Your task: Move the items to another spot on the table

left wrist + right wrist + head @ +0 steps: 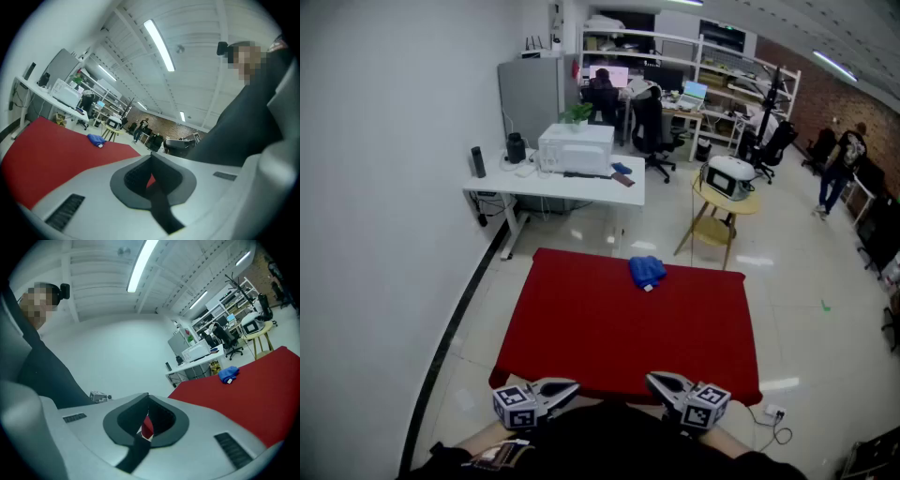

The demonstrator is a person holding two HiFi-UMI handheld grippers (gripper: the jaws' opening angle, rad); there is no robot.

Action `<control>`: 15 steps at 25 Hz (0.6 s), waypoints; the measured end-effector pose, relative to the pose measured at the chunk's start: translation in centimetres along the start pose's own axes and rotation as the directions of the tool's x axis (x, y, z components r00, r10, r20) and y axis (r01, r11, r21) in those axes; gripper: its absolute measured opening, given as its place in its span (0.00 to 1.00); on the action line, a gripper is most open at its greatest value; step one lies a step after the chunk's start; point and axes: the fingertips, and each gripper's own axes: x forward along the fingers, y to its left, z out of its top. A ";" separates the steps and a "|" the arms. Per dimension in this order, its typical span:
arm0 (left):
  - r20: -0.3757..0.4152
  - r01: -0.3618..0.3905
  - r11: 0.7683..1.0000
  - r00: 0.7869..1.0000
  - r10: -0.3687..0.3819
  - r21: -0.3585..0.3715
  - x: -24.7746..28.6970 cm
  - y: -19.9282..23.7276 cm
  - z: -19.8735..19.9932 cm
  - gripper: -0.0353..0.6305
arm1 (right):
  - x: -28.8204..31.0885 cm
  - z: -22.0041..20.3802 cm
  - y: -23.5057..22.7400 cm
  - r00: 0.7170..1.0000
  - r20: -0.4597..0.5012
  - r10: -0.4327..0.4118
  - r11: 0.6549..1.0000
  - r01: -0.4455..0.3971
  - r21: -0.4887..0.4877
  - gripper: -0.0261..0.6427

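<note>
Head view: a crumpled blue cloth (647, 271) lies near the far edge of the red table (581, 328). Well apart from it, at the near edge, the left tool (570, 385) and right tool (653, 379) each have their jaws pressed together on nothing.
</note>
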 end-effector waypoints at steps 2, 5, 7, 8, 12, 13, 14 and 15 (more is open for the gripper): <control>0.009 -0.020 1.000 1.000 0.021 -0.012 -2.5 1.6 0.1 0.04 | 2.1 -0.1 0.4 1.000 0.000 -0.020 1.000 0.020 0.004 0.02; 0.017 -0.034 0.999 0.999 0.035 -0.034 -5.5 3.8 0.2 0.04 | 4.9 0.0 0.4 0.999 -0.012 -0.053 0.999 0.053 -0.003 0.02; 0.003 -0.037 0.998 0.999 0.037 -0.045 -6.8 5.0 0.3 0.04 | 6.4 0.4 0.1 0.996 -0.034 -0.084 0.996 0.083 -0.025 0.02; -0.003 -0.037 0.998 0.999 0.037 -0.053 -7.1 5.6 0.3 0.04 | 7.1 0.6 -0.2 0.995 -0.041 -0.095 0.995 0.093 -0.032 0.02; -0.008 -0.029 0.997 1.000 0.029 -0.074 -6.2 7.4 0.7 0.04 | 7.9 1.6 -3.1 0.993 -0.038 -0.115 0.993 0.113 -0.035 0.02; -0.008 -0.027 0.997 1.000 0.027 -0.073 -5.4 7.7 0.9 0.04 | 7.7 2.2 -4.2 0.991 -0.036 -0.131 0.991 0.129 -0.043 0.02; -0.012 -0.027 0.997 1.000 0.026 -0.069 -4.4 8.1 1.2 0.04 | 7.3 2.9 -5.4 0.988 -0.033 -0.148 0.988 0.147 -0.053 0.02; -0.018 -0.027 0.998 1.000 0.026 -0.063 -3.3 8.4 1.5 0.04 | 7.0 3.5 -6.8 0.986 -0.029 -0.162 0.985 0.160 -0.065 0.02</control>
